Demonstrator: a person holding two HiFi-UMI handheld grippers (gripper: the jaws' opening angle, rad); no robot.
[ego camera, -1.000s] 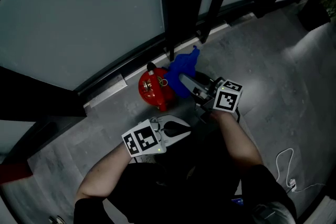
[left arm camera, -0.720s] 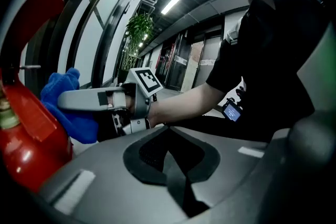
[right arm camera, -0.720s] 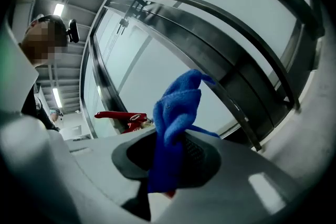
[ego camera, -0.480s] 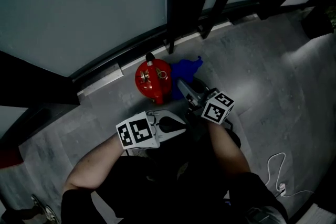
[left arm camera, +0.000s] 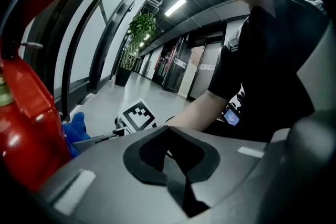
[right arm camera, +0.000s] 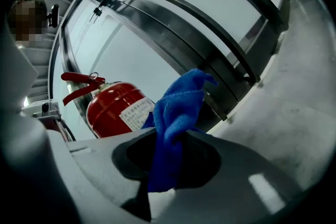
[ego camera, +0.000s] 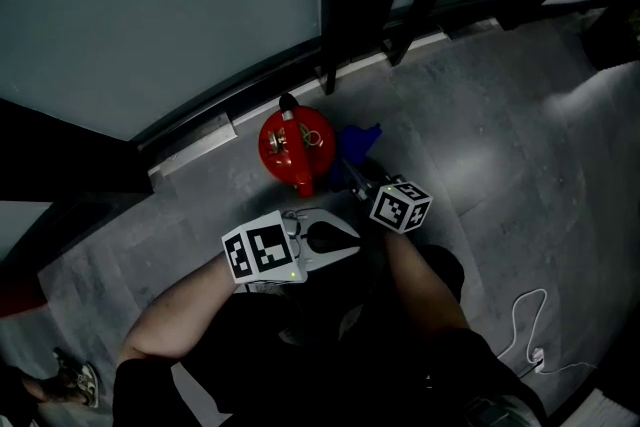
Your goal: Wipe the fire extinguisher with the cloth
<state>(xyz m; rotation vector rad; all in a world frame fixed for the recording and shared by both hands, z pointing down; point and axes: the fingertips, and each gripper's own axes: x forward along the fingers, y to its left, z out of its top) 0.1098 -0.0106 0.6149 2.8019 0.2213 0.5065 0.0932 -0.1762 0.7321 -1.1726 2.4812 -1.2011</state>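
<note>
A red fire extinguisher [ego camera: 293,145] stands on the grey floor by the glass wall; it also shows as a red cylinder with a white label [right arm camera: 116,107] and fills the left edge [left arm camera: 23,113]. A blue cloth [ego camera: 358,142] hangs from my right gripper [ego camera: 352,171], which is shut on it just right of the extinguisher. The blue cloth [right arm camera: 176,113] rises out of the closed jaws. My left gripper [ego camera: 335,240] is shut with nothing in it, just in front of the extinguisher [left arm camera: 173,165].
A glass wall with dark frames [ego camera: 340,5] runs behind the extinguisher, with a metal sill [ego camera: 200,140] at its foot. A white cable [ego camera: 525,325] lies on the floor at the lower right. A person's shoe [ego camera: 75,380] shows at the lower left.
My right gripper has drawn the blue cloth back and lower beside the extinguisher, so less of it shows. The left gripper has held near the extinguisher's front.
</note>
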